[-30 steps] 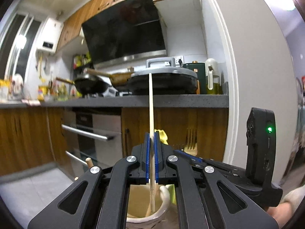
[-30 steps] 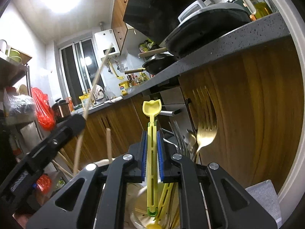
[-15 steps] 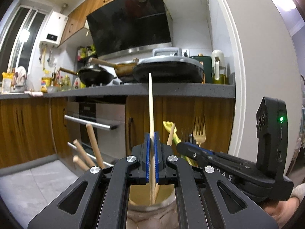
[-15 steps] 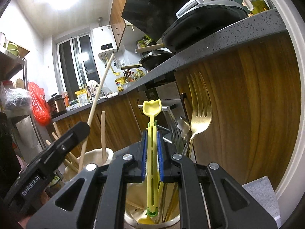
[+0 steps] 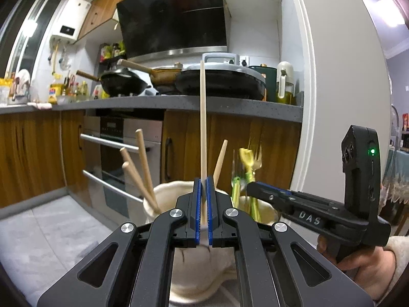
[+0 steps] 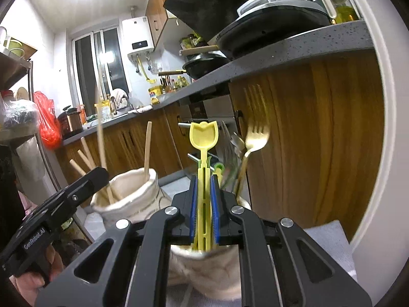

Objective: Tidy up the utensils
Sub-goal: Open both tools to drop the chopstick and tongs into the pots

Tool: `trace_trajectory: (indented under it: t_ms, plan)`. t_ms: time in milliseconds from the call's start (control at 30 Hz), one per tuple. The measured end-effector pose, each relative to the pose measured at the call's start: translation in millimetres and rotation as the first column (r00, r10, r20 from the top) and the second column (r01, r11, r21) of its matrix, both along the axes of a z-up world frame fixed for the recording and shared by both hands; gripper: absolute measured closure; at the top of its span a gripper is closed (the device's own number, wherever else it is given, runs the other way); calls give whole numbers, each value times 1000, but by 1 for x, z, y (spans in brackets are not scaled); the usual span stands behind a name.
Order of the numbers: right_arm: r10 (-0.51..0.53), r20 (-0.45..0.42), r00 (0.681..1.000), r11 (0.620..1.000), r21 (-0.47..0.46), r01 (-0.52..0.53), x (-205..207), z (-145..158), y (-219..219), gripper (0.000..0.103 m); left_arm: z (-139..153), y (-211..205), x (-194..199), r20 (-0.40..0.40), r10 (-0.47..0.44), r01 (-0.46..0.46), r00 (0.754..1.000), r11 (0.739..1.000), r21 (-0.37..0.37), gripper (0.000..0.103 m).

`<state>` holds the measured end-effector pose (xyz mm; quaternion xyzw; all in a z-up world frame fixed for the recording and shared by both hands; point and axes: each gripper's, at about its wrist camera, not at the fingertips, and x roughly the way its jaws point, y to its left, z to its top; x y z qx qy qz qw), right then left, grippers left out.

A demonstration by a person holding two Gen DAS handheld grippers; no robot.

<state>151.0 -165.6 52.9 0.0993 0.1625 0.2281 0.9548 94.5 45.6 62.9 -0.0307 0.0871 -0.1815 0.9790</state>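
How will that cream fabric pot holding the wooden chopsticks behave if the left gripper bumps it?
The cream fabric pot looks soft: its rim sags and folds, so it would likely dent, not slide. The wooden chopsticks lean outward, so it may tip that way. It probably weighs little.

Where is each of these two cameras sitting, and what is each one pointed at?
Left wrist view: sits on the left hand-held gripper, facing the kitchen counter; it clamps a wooden chopstick over a cream holder; the person's right hand shows.
Right wrist view: sits on the right hand-held gripper, clamping a yellow utensil; the left hand shows.
Shared: both holders, chopstick, gold fork, counter.
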Motion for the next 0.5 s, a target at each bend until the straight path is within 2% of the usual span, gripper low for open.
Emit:
trace_trajectory:
  t_ms: [133,233,400,500]
  plan:
    - [-7,-5,1000,1000,-15,7,-11,-1,-6,93,-4,2,-6,-11,6,-6,1000,1000,-2,98]
    - [-3,-11,1000,997,-74,2,-14,-5,1,93,-6,1,-5,-22,10,-10,1000,1000,9,98]
    - [3,-20,1000,996,-89,-4,-10,-6,5,93,-5,0,-7,-14,1,-1,1000,1000,10,96]
    - [-2,-22,1000,997,-81,1,-9,-6,3,86,-6,0,-8,-12,7,-7,1000,1000,17,93]
